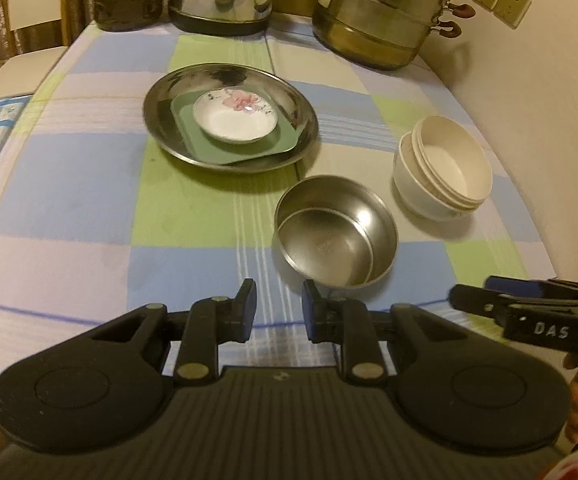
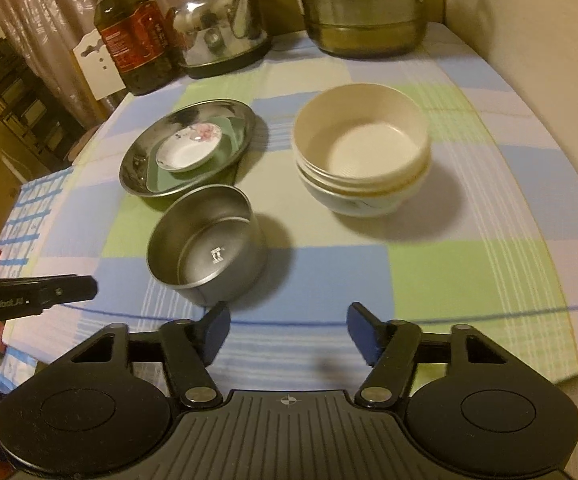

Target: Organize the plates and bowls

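From the left wrist, the left gripper [image 1: 279, 306] held its fingers [image 1: 247, 300] slightly apart around nothing, above the checked cloth of the surface [image 1: 89, 184]. The round steel bowl [image 1: 335, 232] sat just beyond them; nested cream bowls [image 1: 443, 170] stood toward the surface's right edge.

From the right wrist, the right gripper [image 2: 289, 330] stood wide, empty. A shiny steel plate [image 2: 187, 148] carried a green dish [image 2: 161, 178] and a white saucer [image 2: 189, 148].

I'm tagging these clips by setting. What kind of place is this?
Most likely a home kitchen or dining corner: a table under a checked pastel cloth, a shiny steel kettle, a tiered steel steamer pot and a big bottle of dark cooking oil by a wall with sockets.
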Motion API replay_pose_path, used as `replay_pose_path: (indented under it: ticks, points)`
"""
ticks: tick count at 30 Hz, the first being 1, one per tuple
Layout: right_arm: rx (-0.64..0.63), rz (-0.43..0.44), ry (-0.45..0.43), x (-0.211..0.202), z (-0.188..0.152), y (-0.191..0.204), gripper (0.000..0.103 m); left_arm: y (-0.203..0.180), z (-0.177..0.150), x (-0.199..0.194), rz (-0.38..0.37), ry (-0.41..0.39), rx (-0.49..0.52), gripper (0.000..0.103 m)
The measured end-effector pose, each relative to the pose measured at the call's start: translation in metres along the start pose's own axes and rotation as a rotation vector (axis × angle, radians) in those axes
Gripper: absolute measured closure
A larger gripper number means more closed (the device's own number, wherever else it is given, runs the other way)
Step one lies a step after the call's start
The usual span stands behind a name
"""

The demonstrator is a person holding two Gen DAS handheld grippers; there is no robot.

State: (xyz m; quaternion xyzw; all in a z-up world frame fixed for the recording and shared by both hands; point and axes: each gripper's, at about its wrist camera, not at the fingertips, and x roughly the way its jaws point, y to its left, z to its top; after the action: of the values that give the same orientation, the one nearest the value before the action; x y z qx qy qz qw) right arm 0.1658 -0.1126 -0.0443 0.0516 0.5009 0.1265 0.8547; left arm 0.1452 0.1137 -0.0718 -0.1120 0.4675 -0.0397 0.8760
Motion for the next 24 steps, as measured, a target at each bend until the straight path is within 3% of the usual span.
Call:
replay_pose_path:
  ticks: [7, 24]
  points:
    - [-0.008, 0.017, -0.020, 0.027, 0.019, 0.014, 0.053, -0.002, 0.021, 0.028, -0.036, 0.025, 0.012, 0.082]
    - [0.010, 0.010, 0.013, 0.073, 0.035, 0.015, 0.076, 0.000, 0.041, 0.078, -0.031, 0.104, 0.029, 0.083]
